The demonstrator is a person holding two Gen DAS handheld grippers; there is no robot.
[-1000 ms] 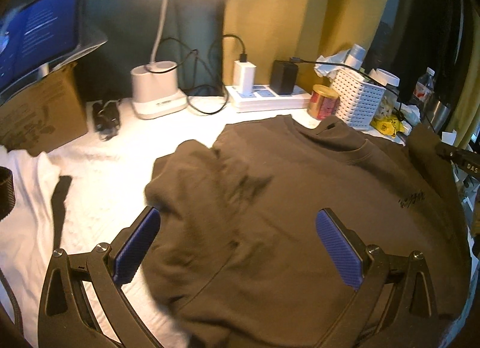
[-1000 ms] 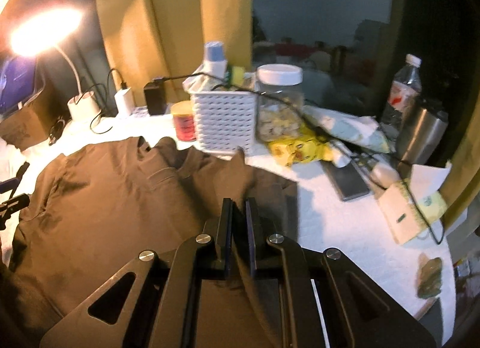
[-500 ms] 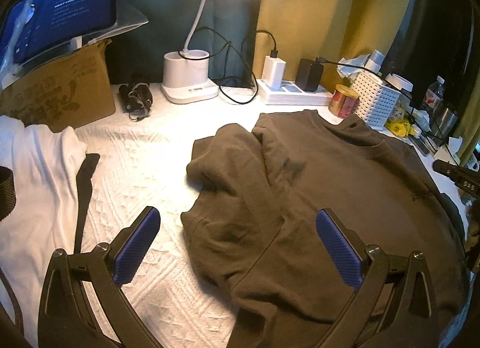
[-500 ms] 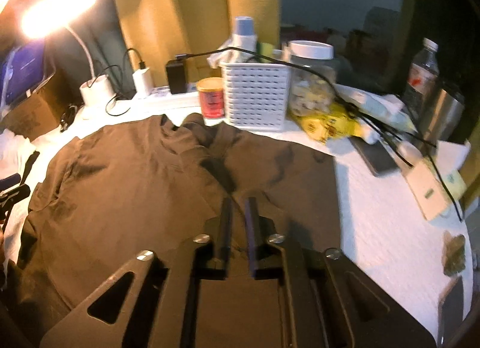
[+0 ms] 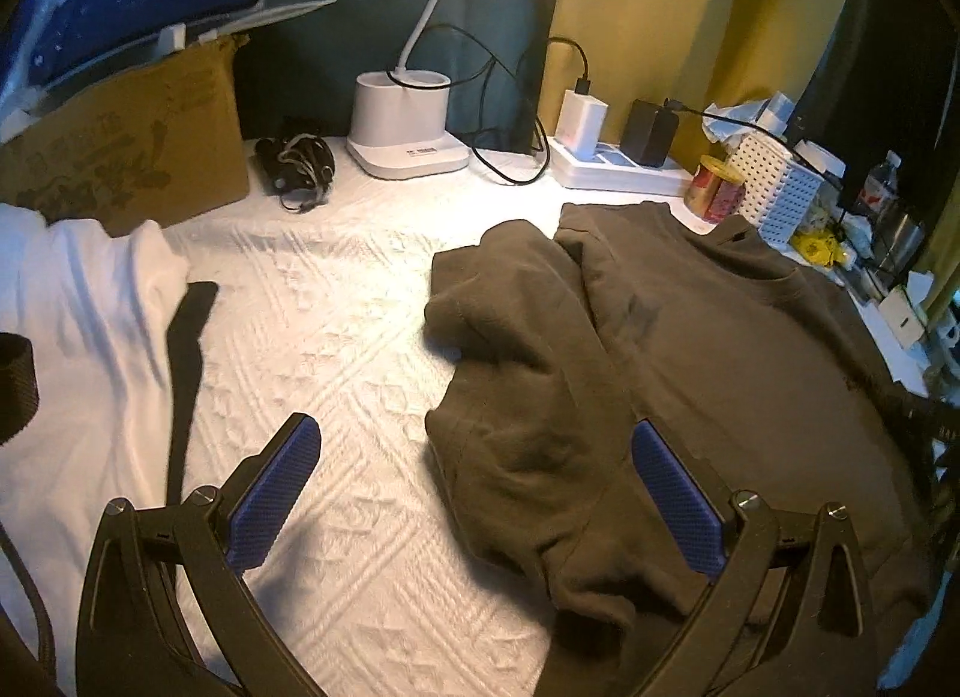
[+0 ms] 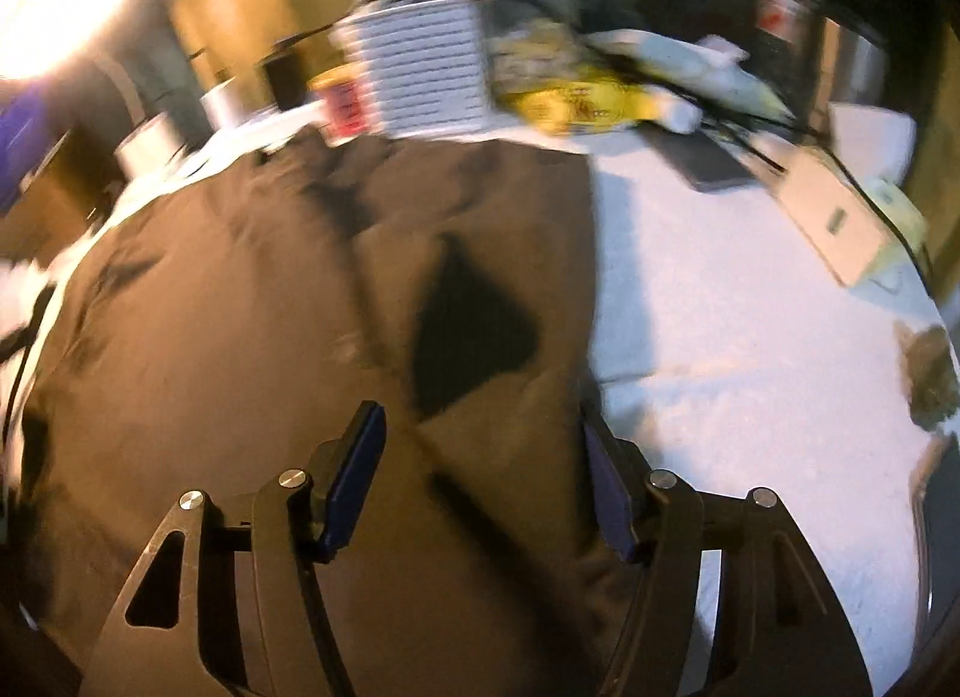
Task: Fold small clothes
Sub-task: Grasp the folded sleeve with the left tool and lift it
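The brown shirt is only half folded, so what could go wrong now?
1. The right gripper has just been opening, with nothing pinched; the sleeve it folded over the brown shirt might slide back.
2. The left sleeve lies bunched, so the open left gripper could pinch several layers and fold it crooked.
3. The red tin and white basket stand right at the collar; tugging the shirt might knock them.

A white desk lamp base (image 5: 403, 123) stands at the back of the white textured cloth (image 5: 336, 337), beside a white power strip (image 5: 618, 171) (two chargers plugged in). A brown cardboard box (image 5: 129, 147) sits far left. A white perforated plastic basket (image 5: 780, 187) stands next to a red-and-gold tin (image 5: 717, 190).
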